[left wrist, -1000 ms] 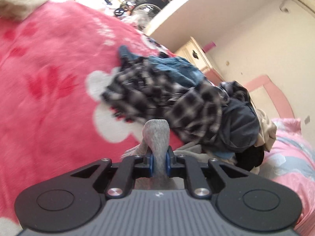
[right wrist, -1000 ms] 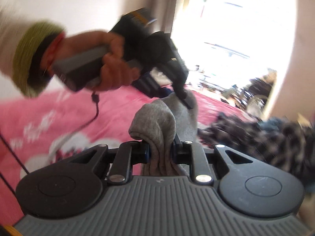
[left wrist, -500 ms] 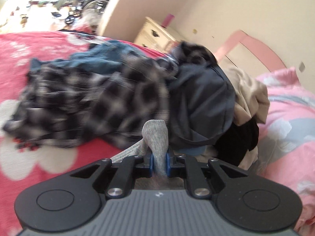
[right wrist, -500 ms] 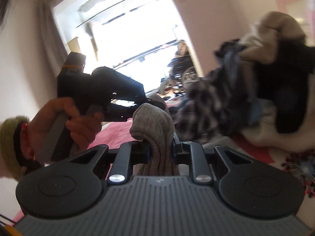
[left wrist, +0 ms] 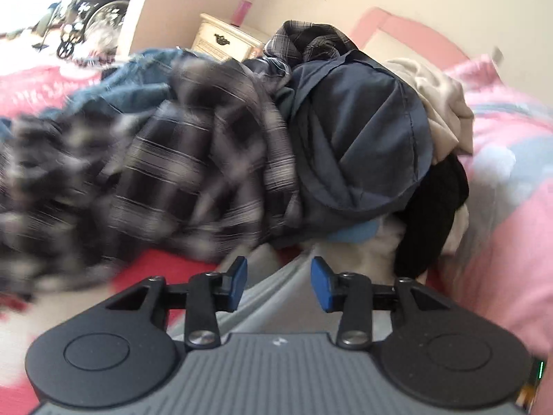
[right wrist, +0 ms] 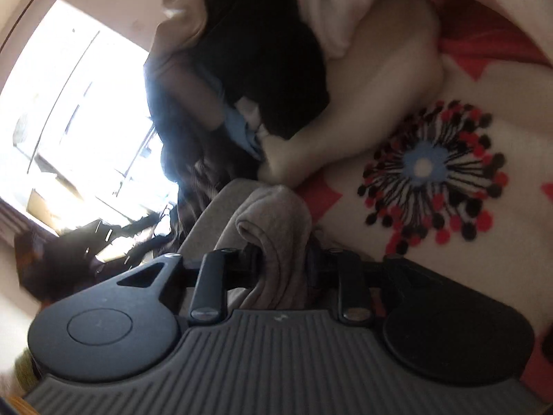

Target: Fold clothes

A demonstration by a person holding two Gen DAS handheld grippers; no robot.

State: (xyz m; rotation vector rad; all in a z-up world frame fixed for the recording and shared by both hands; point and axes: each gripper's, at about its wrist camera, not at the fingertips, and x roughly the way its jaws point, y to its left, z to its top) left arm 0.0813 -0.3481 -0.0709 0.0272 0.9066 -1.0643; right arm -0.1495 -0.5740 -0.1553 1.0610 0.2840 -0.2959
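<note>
My left gripper [left wrist: 277, 283] stands open, its blue pads [left wrist: 238, 282] apart over a grey garment [left wrist: 276, 306] that lies slack below them on the bed. My right gripper [right wrist: 283, 259] is shut on a bunched fold of the same grey garment [right wrist: 276, 228], which bulges up between its fingers. Just beyond the left gripper rises a pile of clothes: a black-and-white plaid shirt [left wrist: 155, 186], a dark navy garment [left wrist: 356, 138], a beige one [left wrist: 439, 103] and a black one [left wrist: 435, 214].
The bed has a pink and red floral cover [left wrist: 508, 186] with a burst-shaped flower print [right wrist: 432, 173]. A cream nightstand [left wrist: 224, 41] and a pink headboard [left wrist: 414, 31] stand behind the pile. A bright window [right wrist: 69, 121] lies to the left in the right wrist view.
My left gripper has opened and let go of the grey garment. Both grippers swung down toward the clothes pile and bed; the right one still holds its fold.
</note>
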